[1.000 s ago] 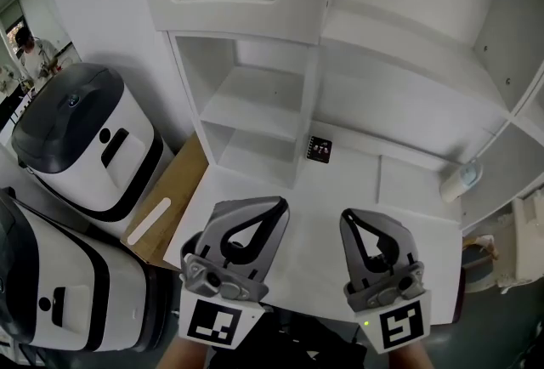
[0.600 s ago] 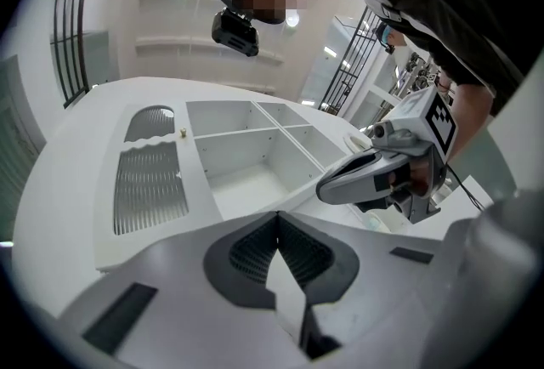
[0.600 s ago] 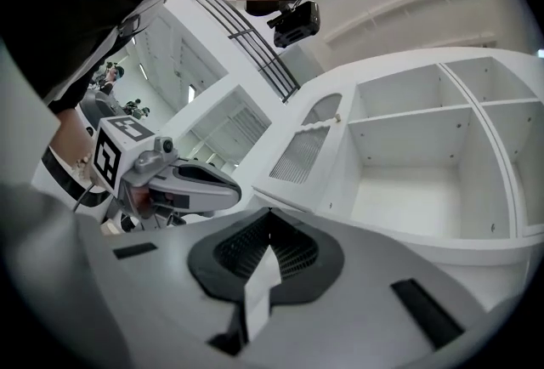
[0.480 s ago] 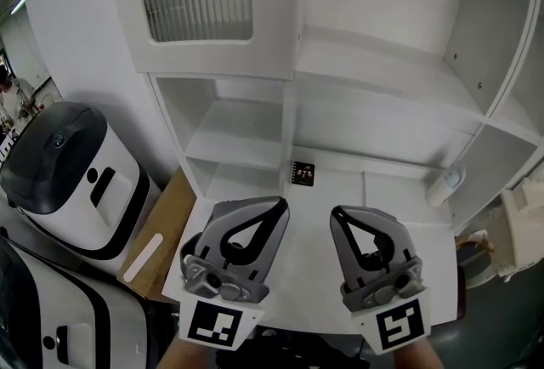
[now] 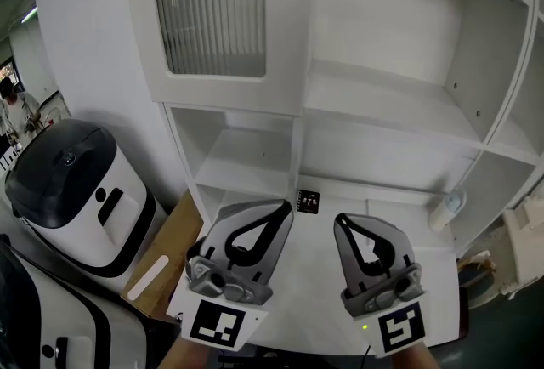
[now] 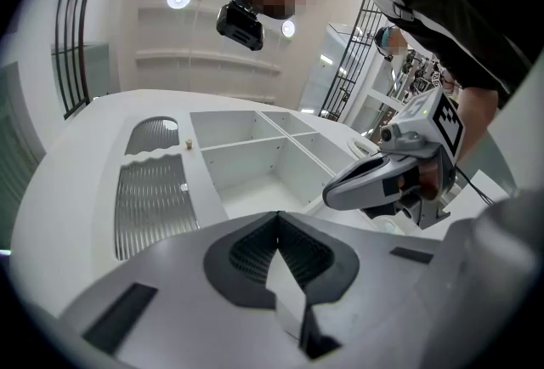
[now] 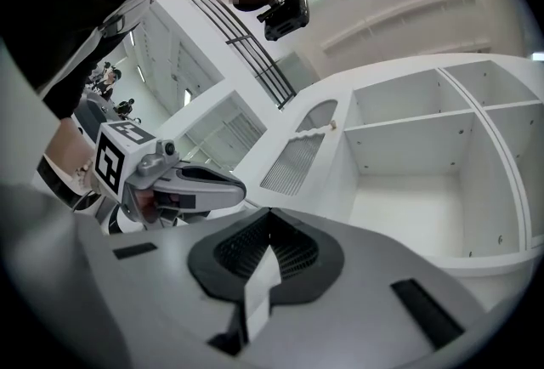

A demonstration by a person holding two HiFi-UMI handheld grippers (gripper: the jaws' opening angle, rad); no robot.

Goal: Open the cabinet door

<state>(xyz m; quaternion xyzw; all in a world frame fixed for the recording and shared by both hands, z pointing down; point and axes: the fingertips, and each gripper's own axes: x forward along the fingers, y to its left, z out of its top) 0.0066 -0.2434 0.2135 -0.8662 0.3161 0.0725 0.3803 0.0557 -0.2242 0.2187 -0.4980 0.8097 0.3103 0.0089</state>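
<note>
White cabinet door [image 5: 212, 19], panelled in ribbed glass, was seen at the upper left of the cabinet [image 5: 391, 104], its top edge cut off by the frame and well apart from both tools. The left tool [image 5: 279, 207] and right tool [image 5: 343, 224] were held side by side over the worktop [image 5: 306, 291], angled toward the shelves, each with jaws pressed together on nothing. Print on a small black card [image 5: 308, 201] could not be read.

Cabinet door [image 5: 217, 19] — ribbed translucent pane, smooth white frame; left gripper [image 5: 283, 206] and right gripper [image 5: 341, 221] — matt grey plastic.
</note>
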